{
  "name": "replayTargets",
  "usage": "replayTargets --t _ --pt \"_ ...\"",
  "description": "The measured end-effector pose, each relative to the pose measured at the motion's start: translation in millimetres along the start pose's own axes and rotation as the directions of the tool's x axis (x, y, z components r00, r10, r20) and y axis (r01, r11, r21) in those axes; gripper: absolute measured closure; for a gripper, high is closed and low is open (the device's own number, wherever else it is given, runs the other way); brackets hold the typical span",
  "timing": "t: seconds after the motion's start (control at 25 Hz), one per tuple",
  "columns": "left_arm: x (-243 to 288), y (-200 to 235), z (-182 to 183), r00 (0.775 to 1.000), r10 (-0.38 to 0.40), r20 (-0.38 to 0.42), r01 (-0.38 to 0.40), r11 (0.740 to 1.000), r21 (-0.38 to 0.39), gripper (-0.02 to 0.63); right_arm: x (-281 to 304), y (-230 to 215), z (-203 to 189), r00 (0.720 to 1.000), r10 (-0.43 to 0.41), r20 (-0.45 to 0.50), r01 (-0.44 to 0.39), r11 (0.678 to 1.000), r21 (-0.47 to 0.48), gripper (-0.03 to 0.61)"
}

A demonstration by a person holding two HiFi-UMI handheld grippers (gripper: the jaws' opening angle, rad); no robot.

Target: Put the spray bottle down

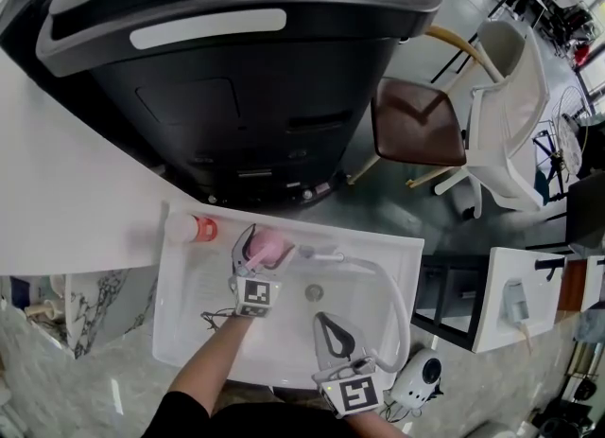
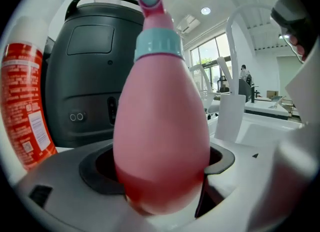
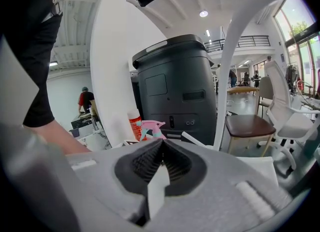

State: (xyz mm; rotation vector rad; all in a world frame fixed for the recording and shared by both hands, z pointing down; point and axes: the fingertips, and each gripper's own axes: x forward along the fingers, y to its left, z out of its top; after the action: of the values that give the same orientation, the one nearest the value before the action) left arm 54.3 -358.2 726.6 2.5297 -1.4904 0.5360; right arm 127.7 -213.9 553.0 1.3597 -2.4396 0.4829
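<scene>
A pink spray bottle with a teal collar and trigger stands upright between my left gripper's jaws, filling the left gripper view. In the head view the spray bottle is at the back of the white sink, with my left gripper shut on its body. I cannot tell whether its base rests on the sink. The right gripper view shows the bottle small and far off. My right gripper is over the sink's front part, and its jaws are shut with nothing between them.
A red-and-white bottle lies at the sink's back left corner, close to the spray bottle. The white faucet arches over the sink on the right. A large black machine stands behind the sink. A brown chair is beyond.
</scene>
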Motion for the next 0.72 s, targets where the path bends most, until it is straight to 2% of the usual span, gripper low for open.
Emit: replayTargets --t 0.12,0.36,0.72 --pt "0 0 2 1.0 0.003 0.021 -0.002 0.999 -0.039 0.178 3 -8 6 1.0 -0.025 0.018 0.025 1.0 0.014 0.58" --pt "1 -4 4 0.998 -0.018 0.054 0.019 1.0 -0.022 0.178 2 -13 7 0.998 -0.046 0.038 0.046 0.999 0.008 0.58" --pt "-3 -6 3 0.996 -0.049 0.075 0.052 0.998 -0.044 0.176 -2 1 -5 0.999 -0.033 0.009 0.033 0.999 0.014 0.58"
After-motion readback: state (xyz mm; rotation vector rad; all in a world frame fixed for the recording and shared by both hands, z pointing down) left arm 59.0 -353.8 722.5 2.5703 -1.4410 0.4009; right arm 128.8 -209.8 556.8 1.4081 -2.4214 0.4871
